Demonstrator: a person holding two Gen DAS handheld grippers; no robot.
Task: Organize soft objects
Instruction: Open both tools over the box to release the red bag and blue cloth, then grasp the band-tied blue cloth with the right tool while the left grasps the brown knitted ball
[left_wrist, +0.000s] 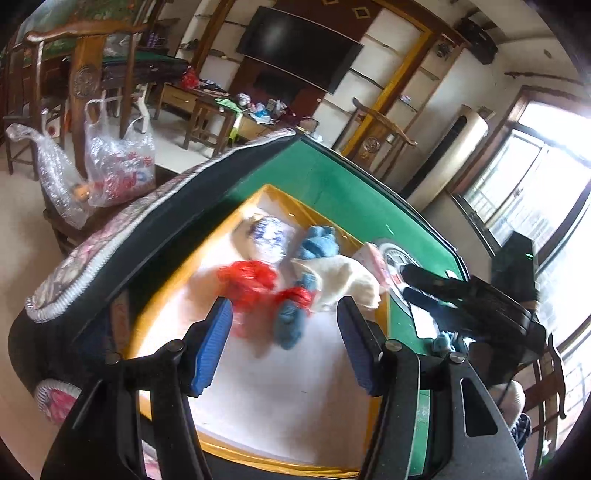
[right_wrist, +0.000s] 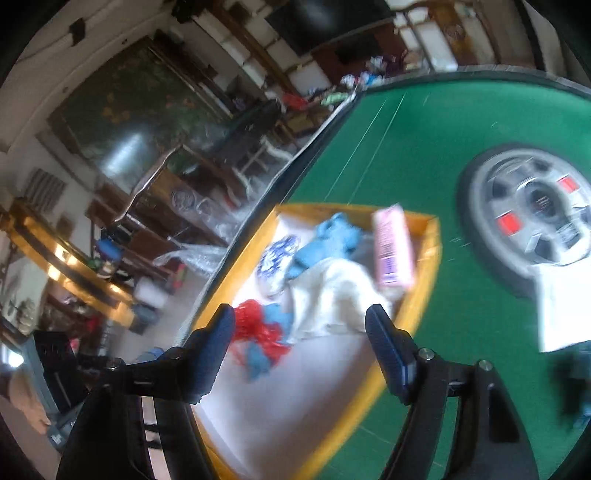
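**Both tools wide and empty over the filling tray**

Starting on the left: the left tool hangs above the yellow-rimmed tray, jaws standing wide with nothing between them, pads clear of everything. Just ahead of it at twelve o'clock sits the red plastic bag, crumpled, with no axis to speak of. Beside it runs the blue knitted sock, its long axis going from six up to twelve o'clock in the left view, red plastic wrapped around its middle. At one o'clock the white cloth lies slumped against the tray's right wall; behind it are a second blue knit piece and a blue-patterned white bundle.

Everything soft is bunched at the far end, which I'd judge is deliberate: it keeps the near floor of the tray free for what comes next.

Moving right: the pink packet leans on the far corner, long axis roughly twelve to six, tilted, not flat. The right tool is also spread wide and empty, hovering over the tray's near half. On the green tabletop at two o'clock is the round centre console; something small and blue lies at the right edge, too blurred to name.
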